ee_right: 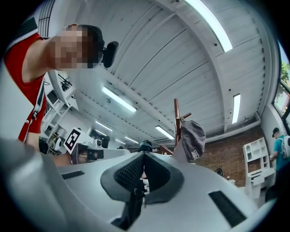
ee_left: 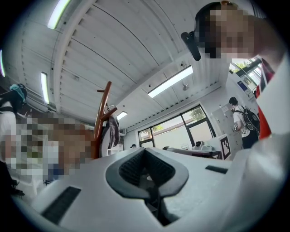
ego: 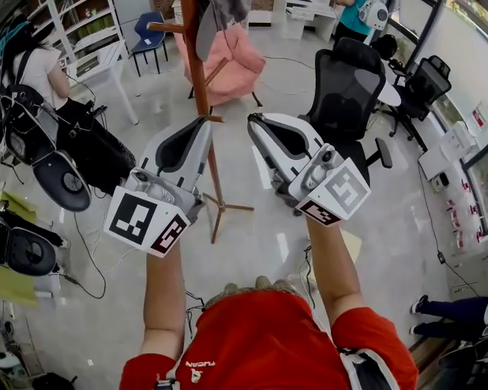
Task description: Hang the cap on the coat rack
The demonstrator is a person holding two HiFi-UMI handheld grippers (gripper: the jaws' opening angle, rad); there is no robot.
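Observation:
The grey cap (ego: 219,18) hangs from a peg at the top of the brown wooden coat rack (ego: 200,84). In the right gripper view the cap (ee_right: 194,141) hangs beside the rack pole (ee_right: 176,118), beyond the jaws. The left gripper view shows the cap (ee_left: 113,130) as a grey shape on the rack (ee_left: 102,115). My left gripper (ego: 204,126) and right gripper (ego: 256,122) are raised side by side, just short of the pole and apart from it. Both are shut, with nothing between the pads (ee_left: 136,164) (ee_right: 131,170).
A pink armchair (ego: 231,64) stands behind the rack, and a black office chair (ego: 347,90) is to its right. A blue chair (ego: 148,33) and white shelving (ego: 85,36) are at the back left. Black equipment (ego: 62,180) and floor cables crowd the left side.

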